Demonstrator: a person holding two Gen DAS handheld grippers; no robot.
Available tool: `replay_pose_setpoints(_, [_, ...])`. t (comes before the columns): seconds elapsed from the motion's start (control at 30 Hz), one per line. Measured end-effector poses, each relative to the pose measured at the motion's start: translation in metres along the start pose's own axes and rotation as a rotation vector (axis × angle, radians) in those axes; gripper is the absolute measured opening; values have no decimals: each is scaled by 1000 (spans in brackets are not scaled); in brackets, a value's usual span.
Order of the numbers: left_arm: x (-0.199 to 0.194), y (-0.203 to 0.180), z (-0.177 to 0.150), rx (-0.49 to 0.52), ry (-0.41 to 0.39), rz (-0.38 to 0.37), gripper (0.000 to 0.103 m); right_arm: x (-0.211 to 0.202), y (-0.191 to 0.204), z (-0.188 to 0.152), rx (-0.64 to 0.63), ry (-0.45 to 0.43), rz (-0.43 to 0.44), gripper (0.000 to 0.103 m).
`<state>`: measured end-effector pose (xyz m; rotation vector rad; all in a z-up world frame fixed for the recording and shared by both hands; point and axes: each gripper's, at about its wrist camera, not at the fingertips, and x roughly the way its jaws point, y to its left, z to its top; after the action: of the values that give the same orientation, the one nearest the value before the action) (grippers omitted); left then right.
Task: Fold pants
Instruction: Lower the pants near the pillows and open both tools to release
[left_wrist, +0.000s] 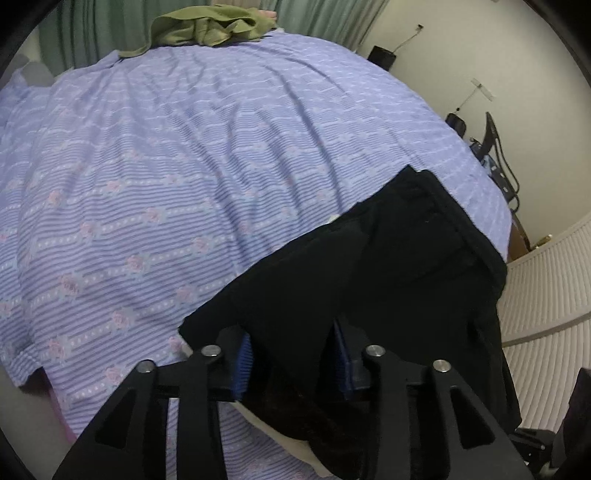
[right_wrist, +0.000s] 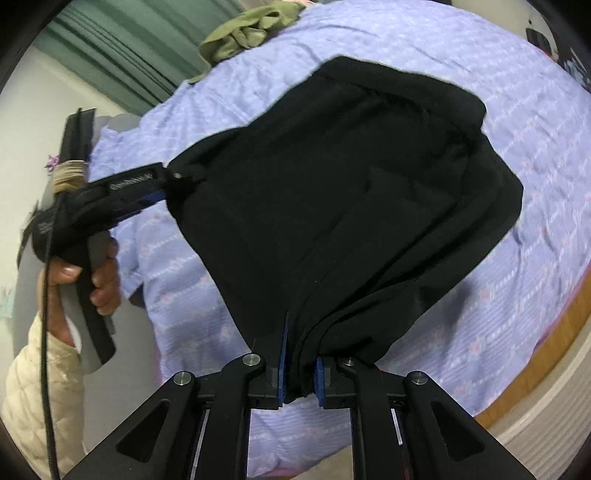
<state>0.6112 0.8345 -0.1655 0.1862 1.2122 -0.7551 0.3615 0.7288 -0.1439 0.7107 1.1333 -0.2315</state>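
Both grippers tilt steeply down over the bed. The right gripper (right_wrist: 299, 373) is clamped on bunched black fabric pants (right_wrist: 343, 192), spread toward twelve o'clock on the lilac striped bedspread (right_wrist: 517, 258). The left gripper (left_wrist: 291, 358) stands apart, cloth lying loosely between its jaws.

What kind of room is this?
Most likely a bedroom: a bed with a purple patterned sheet fills the view, green curtains hang behind it, and black pants and a green garment lie on it.
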Motion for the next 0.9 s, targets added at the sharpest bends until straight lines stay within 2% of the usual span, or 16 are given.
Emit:
replay_pose_setpoints(0.17, [-2, 11, 0, -48, -38, 82, 52, 17, 0, 0, 16, 34, -28, 19])
replay_pose_setpoints(0.23, [3, 14, 0, -54, -28, 146, 52, 25, 0, 0, 20, 53, -39, 27])
replay_pose_setpoints(0.4, [21, 17, -5, -43, 17, 269, 54, 45, -4, -9, 51, 128, -59, 37])
replay_pose_setpoints(0.53, [16, 12, -13, -12, -14, 393, 55, 50, -19, -20, 109, 187, -90, 40])
replay_pose_setpoints(0.57, [8, 9, -16, -6, -34, 421, 58, 47, -23, -21, 112, 192, -95, 40])
replay_pose_setpoints(0.67, [-20, -3, -26, -9, -108, 464, 66, 28, -39, -22, 132, 175, -111, 47])
replay_pose_setpoints(0.73, [-41, -13, -33, -10, -155, 480, 72, 7, -52, -18, 128, 139, -123, 64])
replay_pose_setpoints(0.83, [-70, -36, -44, -3, -214, 491, 76, -23, -66, -7, 100, 70, -116, 68])
replay_pose_setpoints(0.9, [-91, -55, -51, -8, -252, 496, 82, -47, -77, 4, 65, 2, -113, 73])
